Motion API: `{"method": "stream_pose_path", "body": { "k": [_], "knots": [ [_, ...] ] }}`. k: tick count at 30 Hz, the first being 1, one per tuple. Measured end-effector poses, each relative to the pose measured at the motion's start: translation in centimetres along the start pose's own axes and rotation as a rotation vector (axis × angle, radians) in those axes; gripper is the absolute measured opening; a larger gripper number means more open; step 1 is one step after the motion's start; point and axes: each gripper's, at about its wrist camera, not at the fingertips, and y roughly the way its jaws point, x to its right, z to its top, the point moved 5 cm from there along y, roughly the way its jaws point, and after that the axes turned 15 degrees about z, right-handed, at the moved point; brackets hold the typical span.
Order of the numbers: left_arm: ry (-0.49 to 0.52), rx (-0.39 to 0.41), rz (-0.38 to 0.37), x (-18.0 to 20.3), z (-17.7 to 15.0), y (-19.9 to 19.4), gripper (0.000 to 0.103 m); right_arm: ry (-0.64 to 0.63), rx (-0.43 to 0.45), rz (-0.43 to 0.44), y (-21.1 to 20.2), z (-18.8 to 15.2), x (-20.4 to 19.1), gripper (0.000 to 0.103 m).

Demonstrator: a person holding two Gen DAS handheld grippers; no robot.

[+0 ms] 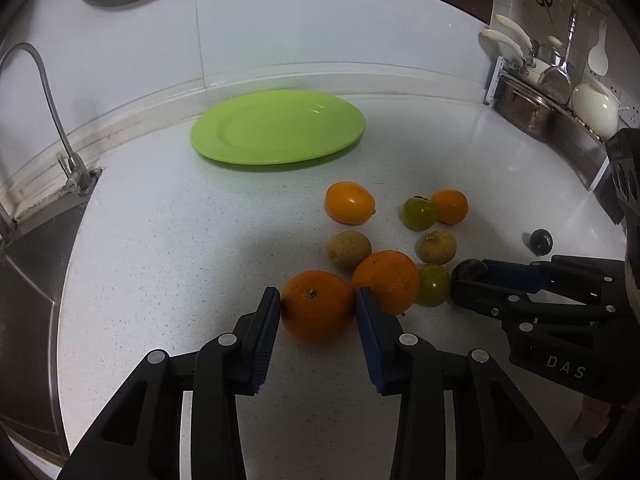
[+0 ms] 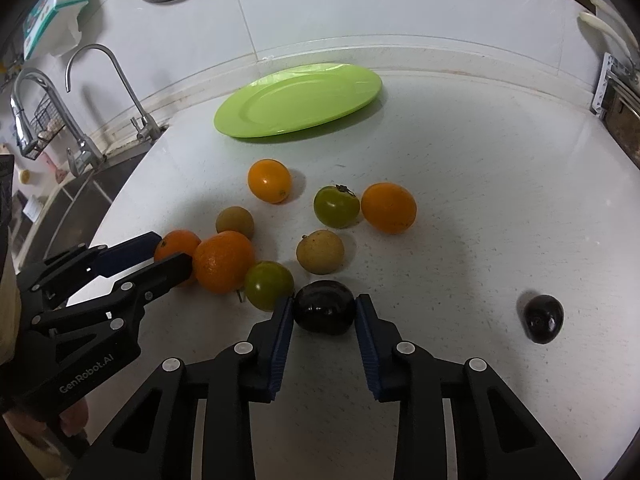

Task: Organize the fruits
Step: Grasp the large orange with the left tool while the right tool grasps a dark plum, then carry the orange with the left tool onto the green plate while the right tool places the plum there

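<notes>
Right gripper (image 1: 466,280) reads "DAS"; left gripper (image 2: 170,250), seemingly "GenRobot.AI".

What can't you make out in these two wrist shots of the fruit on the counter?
- Left wrist view: the dark fruit is mostly hidden by the right gripper.
- Right wrist view: the orange is partly covered by the left gripper.
- Both views: whether either fruit is lifted off the counter cannot be told.

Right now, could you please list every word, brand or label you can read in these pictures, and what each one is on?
"DAS" on the body of the right gripper, letters near.
"GenRobot.AI" on the body of the left gripper, letters near.
The carton above the sink carries print, too blurred to read.
</notes>
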Motion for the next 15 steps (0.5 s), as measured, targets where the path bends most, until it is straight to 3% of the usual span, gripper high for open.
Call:
{"method": "stream_pose_path", "body": {
  "k": [8, 15],
  "knots": [
    [0.004, -0.002, 0.031, -0.3, 0.1, -0.5, 0.037, -0.013, 0.010, -0.005, -0.5, 0.3, -0.3, 0.032],
    [-0.012, 0.042, 0.025, -1.3, 1.4, -2.8, 0.036, -0.061, 0.050, -0.012, -2.3, 1.6, -1.5, 0.032]
  ]
}}
